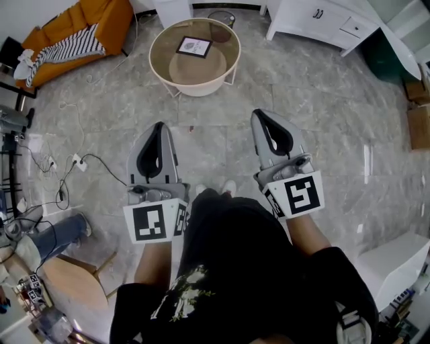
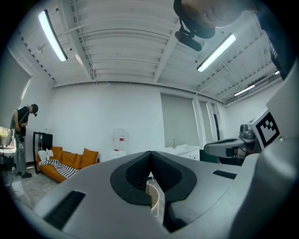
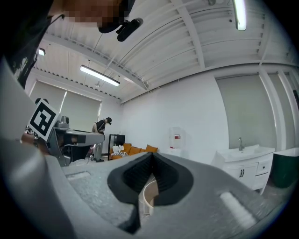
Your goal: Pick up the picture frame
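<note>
The left claw is held shut and empty, pointed level toward the round surface and well apart from it. The picture frame lies flat there, near the centre and a little toward the far edge. It is a thin, dark-bordered rectangle on smooth glass inside a cream rim. The jaws should be opened first and one thin edge approached low. The right claw is likewise closed on nothing.

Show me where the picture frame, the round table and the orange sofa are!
picture frame [image 1: 194,46]: head view, middle of its face.
round table [image 1: 198,89]: head view, its cream near side wall.
orange sofa [image 1: 107,17]: head view, a bare orange cushion.
</note>
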Available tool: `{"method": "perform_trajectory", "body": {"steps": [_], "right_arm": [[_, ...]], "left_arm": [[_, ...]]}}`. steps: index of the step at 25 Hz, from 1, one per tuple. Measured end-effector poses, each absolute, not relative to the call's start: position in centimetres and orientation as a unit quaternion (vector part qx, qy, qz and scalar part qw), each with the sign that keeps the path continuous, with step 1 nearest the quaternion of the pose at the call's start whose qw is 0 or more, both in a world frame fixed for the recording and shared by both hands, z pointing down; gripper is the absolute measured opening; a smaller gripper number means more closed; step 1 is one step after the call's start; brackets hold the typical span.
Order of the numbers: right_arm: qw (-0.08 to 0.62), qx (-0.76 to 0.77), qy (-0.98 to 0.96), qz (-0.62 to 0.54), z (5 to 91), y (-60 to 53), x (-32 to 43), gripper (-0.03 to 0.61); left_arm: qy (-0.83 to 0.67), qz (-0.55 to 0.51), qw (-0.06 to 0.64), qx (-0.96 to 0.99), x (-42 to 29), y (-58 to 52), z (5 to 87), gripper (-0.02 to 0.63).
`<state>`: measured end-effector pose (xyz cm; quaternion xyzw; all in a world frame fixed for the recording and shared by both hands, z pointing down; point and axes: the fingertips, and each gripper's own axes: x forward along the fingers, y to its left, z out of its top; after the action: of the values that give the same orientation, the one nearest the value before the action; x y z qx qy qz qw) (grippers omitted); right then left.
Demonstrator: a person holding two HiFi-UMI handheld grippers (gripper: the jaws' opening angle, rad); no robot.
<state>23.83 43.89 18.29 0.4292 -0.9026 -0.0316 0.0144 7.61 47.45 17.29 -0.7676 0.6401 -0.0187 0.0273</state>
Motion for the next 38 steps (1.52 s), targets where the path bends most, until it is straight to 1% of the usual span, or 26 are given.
{"method": "perform_trajectory", "body": {"steps": [16,30,38], "right_arm": [[-0.001,0.427,-0.904,-0.019,18.5,43.3,25.1,-0.005],[-0.005,0.437,-0.899,-0.024,17.6,38.0,24.3,-0.005],[-0.01,0.441,-0.897,-0.035,16.4,33.1,23.6,-0.005]], "left_arm": [[0.642,-0.019,0.034,-0.766,8.9,46.6,16.5,0.012],[0.635,-0.013,0.046,-0.771,8.1,41.2,15.5,0.012],[0.634,-0.005,0.051,-0.771,7.3,36.5,14.5,0.012]]}}
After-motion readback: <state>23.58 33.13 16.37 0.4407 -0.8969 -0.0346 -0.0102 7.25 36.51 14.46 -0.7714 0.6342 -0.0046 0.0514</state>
